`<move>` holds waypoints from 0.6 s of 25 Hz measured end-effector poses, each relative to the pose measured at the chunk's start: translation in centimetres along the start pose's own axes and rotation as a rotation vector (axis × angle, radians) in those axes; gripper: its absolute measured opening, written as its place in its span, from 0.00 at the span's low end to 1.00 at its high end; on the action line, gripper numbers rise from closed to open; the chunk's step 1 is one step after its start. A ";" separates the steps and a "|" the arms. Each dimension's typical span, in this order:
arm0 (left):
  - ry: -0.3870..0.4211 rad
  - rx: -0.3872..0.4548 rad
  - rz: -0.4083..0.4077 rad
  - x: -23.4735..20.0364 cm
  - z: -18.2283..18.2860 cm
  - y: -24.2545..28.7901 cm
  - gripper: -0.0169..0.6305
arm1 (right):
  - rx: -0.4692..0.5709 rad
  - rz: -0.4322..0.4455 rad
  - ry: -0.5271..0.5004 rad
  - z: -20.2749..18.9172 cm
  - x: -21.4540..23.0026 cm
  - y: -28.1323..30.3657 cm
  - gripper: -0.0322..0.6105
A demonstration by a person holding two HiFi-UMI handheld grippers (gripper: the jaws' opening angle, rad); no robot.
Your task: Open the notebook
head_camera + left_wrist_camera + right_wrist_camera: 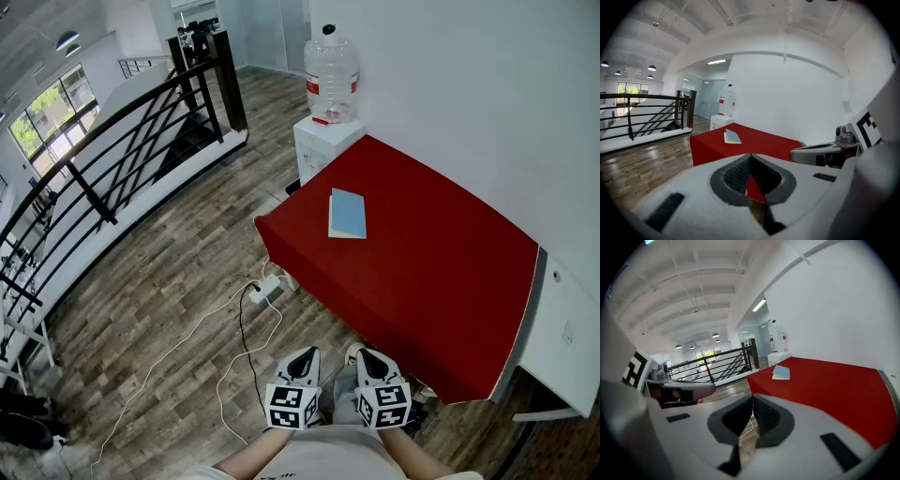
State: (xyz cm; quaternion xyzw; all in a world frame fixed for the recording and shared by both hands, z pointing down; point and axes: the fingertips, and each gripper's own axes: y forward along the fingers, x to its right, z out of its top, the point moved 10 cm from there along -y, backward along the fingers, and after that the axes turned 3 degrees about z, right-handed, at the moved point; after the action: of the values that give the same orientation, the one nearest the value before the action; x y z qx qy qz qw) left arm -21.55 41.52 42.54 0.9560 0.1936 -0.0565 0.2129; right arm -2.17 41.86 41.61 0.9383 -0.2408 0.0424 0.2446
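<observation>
Left gripper (751,157): its jaws are pressing together with nothing between them, and it is hanging close to the person's body, tipping somewhat downward, well apart from the table.
Right gripper (752,398): its pads are likewise meeting at the tips and gripping nothing, and it is riding just beside the left one.
Step in hand: by my reading the approach is only beginning, since both grippers are needing to travel forward over the cloth before any contact.
Cables (246,319): white leads are trailing over the wood floor between the person and the table, so feet are wanting care while stepping in.
Table (450,281): a red cloth is covering it and is probably going to let a light book slide.
Notebook (348,214): it is lying shut and flat, blue cover up, near the table's left edge, toward the far end. A pale page edge is showing along its left side, so the spine is probably lying toward the wall.
Doing it well: one gripper should be opening slightly to catch the cover's free edge, while the other, closed, is pinning the block.
Water bottle (331,75): it is standing on a white cabinet (323,142) beyond the table, out of the way.
</observation>
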 end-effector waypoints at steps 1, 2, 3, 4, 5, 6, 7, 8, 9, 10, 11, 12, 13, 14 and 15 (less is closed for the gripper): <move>-0.003 -0.002 0.004 -0.2 0.2 1.2 0.04 | 0.001 0.003 -0.001 0.4 0.7 1.0 0.06; -0.005 -0.005 0.008 -0.5 0.5 2.4 0.04 | 0.002 0.006 -0.002 0.7 1.4 1.9 0.06; -0.006 -0.008 0.009 -0.7 0.8 3.6 0.04 | 0.001 0.009 -0.001 1.2 2.2 3.0 0.06; -0.004 -0.012 0.010 -1.0 1.1 4.9 0.04 | -0.001 0.012 0.000 1.7 3.1 4.0 0.06; -0.001 -0.014 0.010 -1.2 1.6 6.3 0.04 | -0.003 0.016 0.000 2.3 4.0 5.1 0.06; 0.003 -0.015 0.011 -1.4 2.1 7.7 0.04 | -0.004 0.018 -0.002 3.0 5.1 6.2 0.06; 0.006 -0.017 0.015 -1.8 2.8 9.2 0.04 | -0.003 0.021 -0.007 3.8 6.2 7.3 0.06; 0.007 -0.019 0.022 -2.1 3.5 10.7 0.04 | -0.002 0.022 -0.012 4.6 7.3 8.4 0.06; 0.005 -0.021 0.029 -2.4 4.3 12.2 0.04 | -0.002 0.023 -0.016 5.5 8.5 9.5 0.06; 0.000 -0.023 0.034 -2.6 5.1 13.8 0.04 | -0.002 0.023 -0.017 6.4 9.7 10.6 0.06; -0.006 -0.024 0.036 -2.7 5.9 15.3 0.04 | -0.002 0.024 -0.017 7.4 10.9 11.5 0.06; -0.012 -0.023 0.035 -2.8 6.8 16.8 0.04 | -0.001 0.027 -0.016 8.4 12.2 12.5 0.06; -0.014 -0.023 0.034 -2.8 7.6 18.2 0.04 | 0.000 0.031 -0.016 9.4 13.3 13.3 0.06; -0.014 -0.024 0.035 -2.8 8.4 19.6 0.04 | 0.002 0.036 -0.018 10.3 14.3 14.1 0.06; -0.014 -0.024 0.036 -2.8 9.2 20.8 0.04 | 0.002 0.042 -0.023 11.1 15.3 14.9 0.06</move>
State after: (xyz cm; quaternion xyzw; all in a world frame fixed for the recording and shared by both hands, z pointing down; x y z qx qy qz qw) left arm -16.13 19.25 42.78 0.9563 0.1758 -0.0569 0.2265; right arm 3.81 18.60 41.39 0.9337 -0.2632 0.0367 0.2399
